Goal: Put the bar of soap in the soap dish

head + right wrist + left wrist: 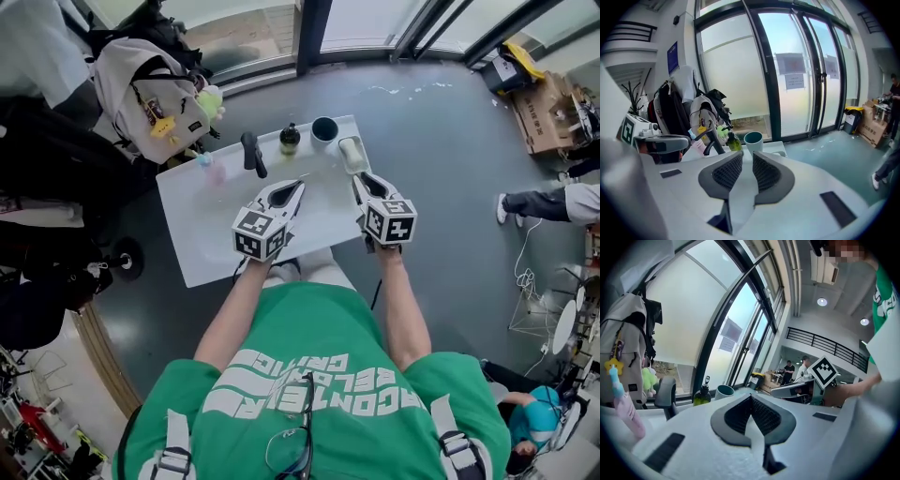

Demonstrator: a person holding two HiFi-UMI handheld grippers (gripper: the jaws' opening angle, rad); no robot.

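Soap bar (pixel 352 152) looks already parked in the soap dish (pixel 360 170) just right of the teal cup (pixel 324 131), with the left gripper (pixel 298 185) pinched closed and the right gripper (pixel 361 177) slightly apart on nothing, so basically done.

the left gripper (pixel 751 399) fills the lower centre of the frame, its two dark ribbed pads (pixel 766 416) meeting at the tips with nothing between them. just above it, left of centre, stand a dark green glass pump bottle (pixel 701 395) and a round teal cup (pixel 724 392), side by side. a black curved tap (pixel 665 397) rises further left, and a pale pink tube (pixel 627 411) sits at the lower left edge. a cream fabric backpack (pixel 623 345) with a yellow star charm (pixel 612 365) hangs at the left. the right gripper (pixel 793 389), with its square-marked cube (pixel 822 372), reaches in from the right.
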